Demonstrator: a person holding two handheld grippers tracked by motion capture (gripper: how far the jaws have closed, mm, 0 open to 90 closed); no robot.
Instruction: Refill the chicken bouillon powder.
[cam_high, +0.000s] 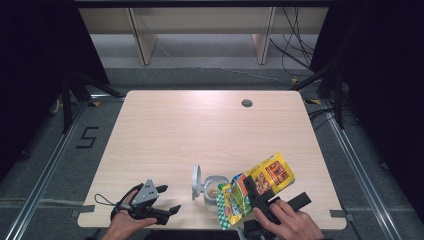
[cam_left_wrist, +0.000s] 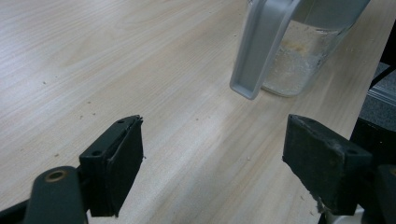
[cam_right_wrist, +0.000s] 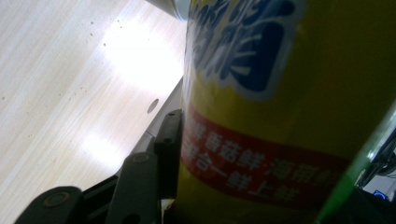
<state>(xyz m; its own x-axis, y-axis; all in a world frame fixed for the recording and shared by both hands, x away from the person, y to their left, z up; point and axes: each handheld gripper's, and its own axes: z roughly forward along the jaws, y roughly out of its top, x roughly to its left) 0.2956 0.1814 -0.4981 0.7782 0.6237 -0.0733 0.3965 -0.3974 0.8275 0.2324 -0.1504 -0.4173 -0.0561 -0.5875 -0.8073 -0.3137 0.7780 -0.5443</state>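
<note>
A yellow and green snack bag (cam_high: 255, 190) is tilted over a clear plastic container (cam_high: 212, 189) near the table's front edge. The container's grey lid (cam_high: 196, 182) stands flipped up on its left. My right gripper (cam_high: 261, 196) is shut on the bag; in the right gripper view the bag (cam_right_wrist: 280, 116) presses against the left jaw. My left gripper (cam_high: 167, 200) rests on the table left of the container, open. Between its jaws in the left gripper view (cam_left_wrist: 212, 163) there is only bare wood, with the container (cam_left_wrist: 303, 56) and its lid (cam_left_wrist: 261, 51) beyond.
The wooden table (cam_high: 200, 130) stretches far and wide beyond the container, with a round cable hole (cam_high: 246, 103) near its back edge. Small crumbs dot the wood close to the left gripper. Black curtains and floor rails flank the table.
</note>
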